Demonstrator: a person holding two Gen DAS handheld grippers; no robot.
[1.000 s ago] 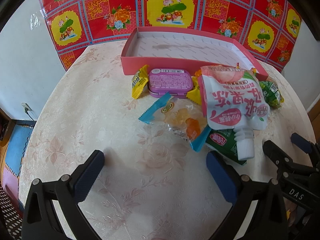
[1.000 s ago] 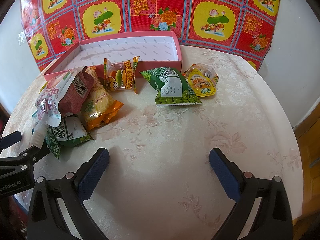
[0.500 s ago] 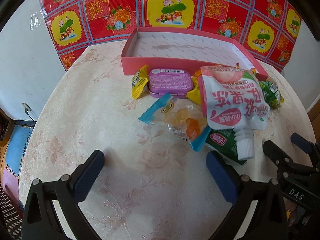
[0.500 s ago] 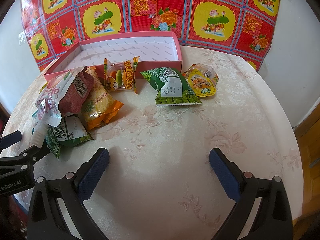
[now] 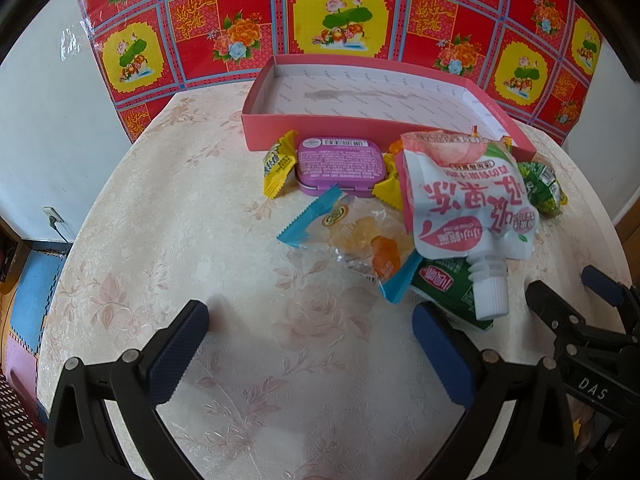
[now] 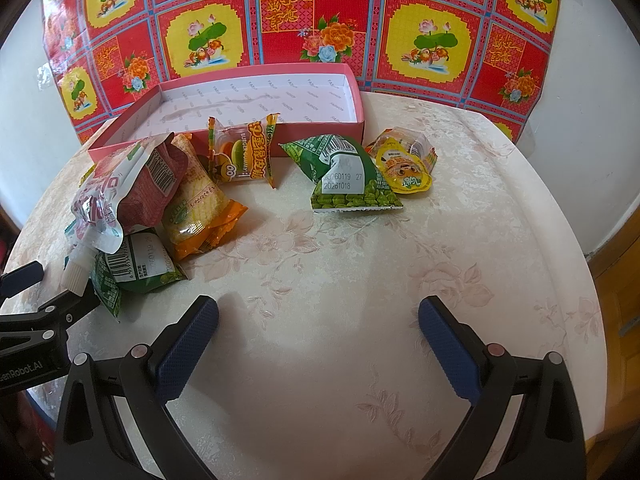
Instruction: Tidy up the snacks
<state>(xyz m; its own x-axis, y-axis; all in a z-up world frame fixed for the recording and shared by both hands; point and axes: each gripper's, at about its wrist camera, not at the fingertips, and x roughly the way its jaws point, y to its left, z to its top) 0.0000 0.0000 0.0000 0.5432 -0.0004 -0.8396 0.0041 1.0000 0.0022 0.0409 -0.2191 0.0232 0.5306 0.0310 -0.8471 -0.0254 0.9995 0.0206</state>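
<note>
green pea packet (image 6: 352,184): "20260119 27 / 20261018" | gummy pack (image 6: 242,152): "BURGER GUMMY" | right tool (image 5: 592,388): "DAS"

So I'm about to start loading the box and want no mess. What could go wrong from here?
The pink pouch lies on other packets; lifting it may drag the clear candy bag along. The purple tin sits tight against the box wall, so fingers may nudge the box. Both the left gripper and right gripper are close together and could collide.

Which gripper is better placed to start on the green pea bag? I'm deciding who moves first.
Right. The right gripper is open with the green pea bag straight ahead across bare table. From the left gripper, the jelly pouch covers most of it.
</note>
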